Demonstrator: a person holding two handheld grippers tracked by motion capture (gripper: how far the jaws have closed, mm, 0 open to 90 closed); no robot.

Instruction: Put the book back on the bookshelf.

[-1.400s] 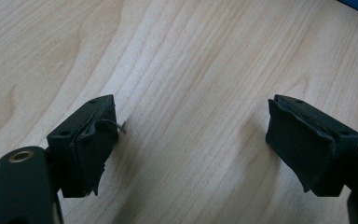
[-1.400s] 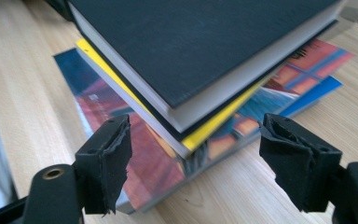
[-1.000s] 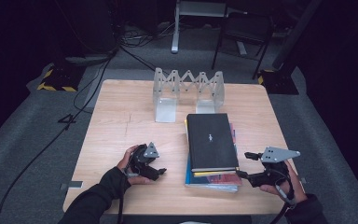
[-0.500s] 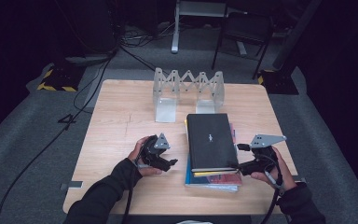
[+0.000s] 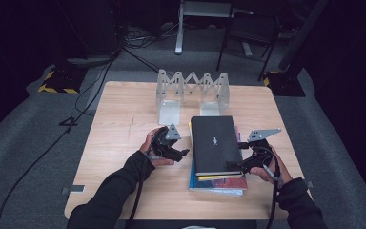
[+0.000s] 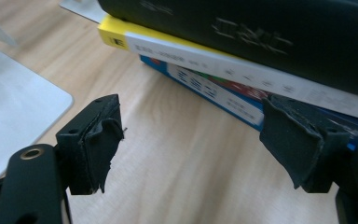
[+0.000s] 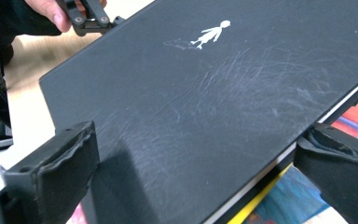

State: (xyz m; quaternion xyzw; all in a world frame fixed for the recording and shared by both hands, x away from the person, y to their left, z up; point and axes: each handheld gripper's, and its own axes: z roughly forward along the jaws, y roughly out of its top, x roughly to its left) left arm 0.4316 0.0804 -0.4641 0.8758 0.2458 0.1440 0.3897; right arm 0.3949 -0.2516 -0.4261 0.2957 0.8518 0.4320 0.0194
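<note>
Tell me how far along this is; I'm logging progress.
Nothing looks shelved: the clear accordion book rack stands without books. In hand: both open grippers, left and right, flank the black hardcover book atop the stack of books. Left: gripping, lifting, probably racking each.

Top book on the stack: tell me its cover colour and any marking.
Black top book, with a small white stick figure; clearest in the right gripper view.

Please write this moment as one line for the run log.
left tongs: open, beside book stack | right tongs: open, at black book edge | rack: behind
</note>
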